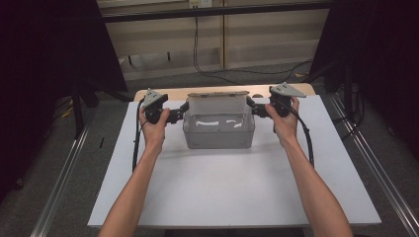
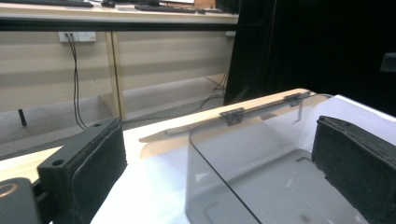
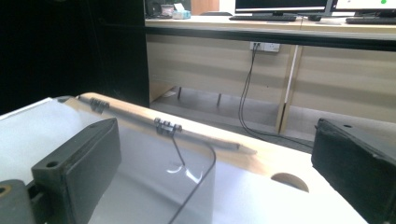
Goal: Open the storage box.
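Sitting between both tools — clear box (image 1: 219,129) — left tool (image 1: 184,111), right tool (image 1: 251,106).

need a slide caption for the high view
Two hand-held grippers, left gripper and right gripper, flank a clear plastic box with its hinged lid raised, jaws open, on a white table.

blk grippers w/ grey plates, blk cables, bare forearms

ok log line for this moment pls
left tongs: open, at box's left end | right tongs: open, at right end | clear box: on white board, lid up
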### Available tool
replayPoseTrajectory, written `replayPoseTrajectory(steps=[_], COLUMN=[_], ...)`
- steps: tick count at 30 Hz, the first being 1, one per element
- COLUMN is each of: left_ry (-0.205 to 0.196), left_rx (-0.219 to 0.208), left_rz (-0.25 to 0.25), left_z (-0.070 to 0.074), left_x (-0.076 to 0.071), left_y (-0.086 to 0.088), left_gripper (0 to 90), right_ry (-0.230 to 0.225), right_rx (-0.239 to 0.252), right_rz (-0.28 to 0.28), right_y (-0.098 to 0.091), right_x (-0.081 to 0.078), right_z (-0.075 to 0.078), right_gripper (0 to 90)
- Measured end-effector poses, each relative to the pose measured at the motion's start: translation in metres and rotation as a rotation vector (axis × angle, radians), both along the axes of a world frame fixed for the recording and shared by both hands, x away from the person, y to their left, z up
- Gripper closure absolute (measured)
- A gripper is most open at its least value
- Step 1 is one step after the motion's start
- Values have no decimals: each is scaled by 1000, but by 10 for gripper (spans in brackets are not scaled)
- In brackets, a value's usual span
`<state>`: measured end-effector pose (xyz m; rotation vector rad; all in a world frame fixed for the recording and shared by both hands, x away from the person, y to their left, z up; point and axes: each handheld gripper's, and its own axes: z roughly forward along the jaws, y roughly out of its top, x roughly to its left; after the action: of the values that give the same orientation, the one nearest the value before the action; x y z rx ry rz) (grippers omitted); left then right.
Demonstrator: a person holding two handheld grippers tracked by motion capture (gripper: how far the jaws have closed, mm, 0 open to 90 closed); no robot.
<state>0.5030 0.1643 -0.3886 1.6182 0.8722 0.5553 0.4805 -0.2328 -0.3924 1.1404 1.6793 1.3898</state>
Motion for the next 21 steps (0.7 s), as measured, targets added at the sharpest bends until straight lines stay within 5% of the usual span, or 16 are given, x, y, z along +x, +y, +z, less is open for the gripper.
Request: replayPoseTrajectory(steps=[8,15,21], left_ry=[-42,-65,-68], left_rx=[-9,12,12], left_rz=[31,60,84], left_z=[-3,-5,-15], left_x=[-33,-57,-85], left_y=[18,32,40], left_gripper=[37,37,36], right_ry=[-49,-52,-62], right_rx=[-29,13,-32], right_rz=[-36,-41,-67], right_y=[-8,-16,-22], right_x=[-42,-70,-97], right_z=[0,-4,-10], right_gripper=[20,18,10])
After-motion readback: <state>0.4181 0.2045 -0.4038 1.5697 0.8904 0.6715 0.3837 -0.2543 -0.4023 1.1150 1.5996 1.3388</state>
